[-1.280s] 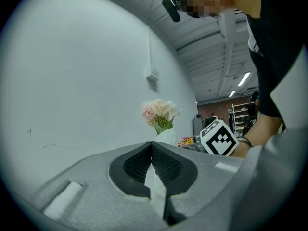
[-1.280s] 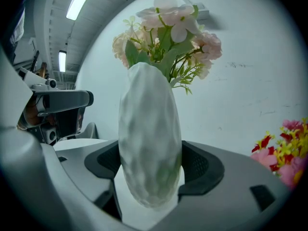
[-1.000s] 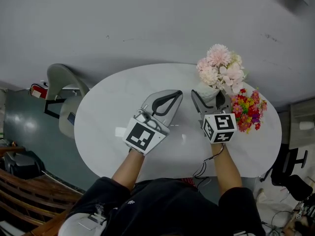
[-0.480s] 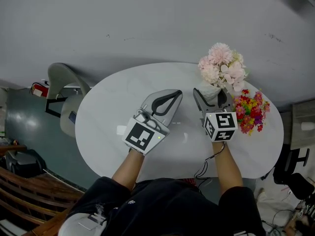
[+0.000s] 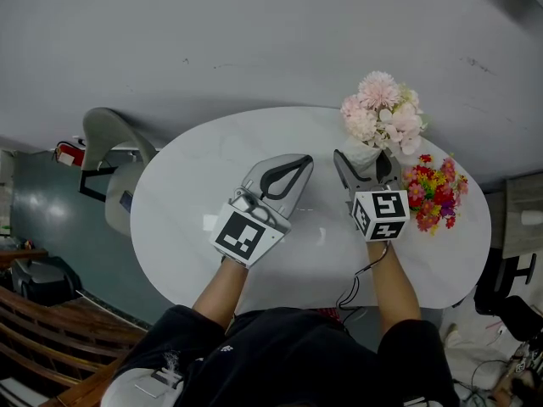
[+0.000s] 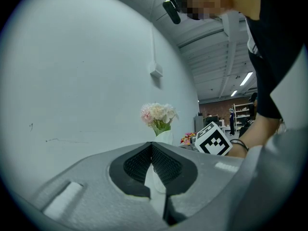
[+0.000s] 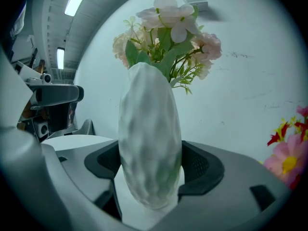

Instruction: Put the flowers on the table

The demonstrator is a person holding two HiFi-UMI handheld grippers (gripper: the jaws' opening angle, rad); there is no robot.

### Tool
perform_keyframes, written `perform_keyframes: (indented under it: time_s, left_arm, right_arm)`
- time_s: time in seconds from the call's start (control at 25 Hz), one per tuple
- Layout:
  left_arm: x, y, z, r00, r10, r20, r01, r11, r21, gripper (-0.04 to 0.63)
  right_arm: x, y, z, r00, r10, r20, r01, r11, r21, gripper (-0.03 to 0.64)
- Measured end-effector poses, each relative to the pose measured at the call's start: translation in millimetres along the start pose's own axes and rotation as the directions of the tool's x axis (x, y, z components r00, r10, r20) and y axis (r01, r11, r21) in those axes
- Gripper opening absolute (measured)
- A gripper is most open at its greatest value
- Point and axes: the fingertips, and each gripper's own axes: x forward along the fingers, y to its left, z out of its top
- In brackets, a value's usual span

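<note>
White oval table (image 5: 195,185) fills mid-scene. Grey chair (image 5: 106,138) off its far-left edge.

Left gripper (image 5: 299,163) over table centre, jaw tips together, nothing between them (image 6: 152,150).

Right gripper (image 5: 365,164) at far right of table - jaws clamped on white vase (image 5: 363,154), pads on either side of its belly (image 7: 150,162). Vase (image 7: 149,143) upright; base contact with tabletop unclear.

Pale pink flowers (image 5: 382,113) stand in vase, blooms above jaws (image 7: 166,32).

Colourful flower bunch (image 5: 434,192) lies on table just right of vase - red and yellow blooms.

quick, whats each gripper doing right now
Left gripper: closed, empty.
Right gripper: closed on the white vase holding the pink flowers.
</note>
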Motion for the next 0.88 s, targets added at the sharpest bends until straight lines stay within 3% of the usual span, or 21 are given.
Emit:
perform_keyframes:
  time_s: [0.88]
  left_arm:
    - [3.5,3.2,-4.7,1.000,0.011,-0.014,-0.011,1.000,-0.008,-0.002]
  right_arm:
    - [10.2,-9.8,-7.5,1.000,-0.011,-0.012,0.011,1.000,-0.020,0.371]
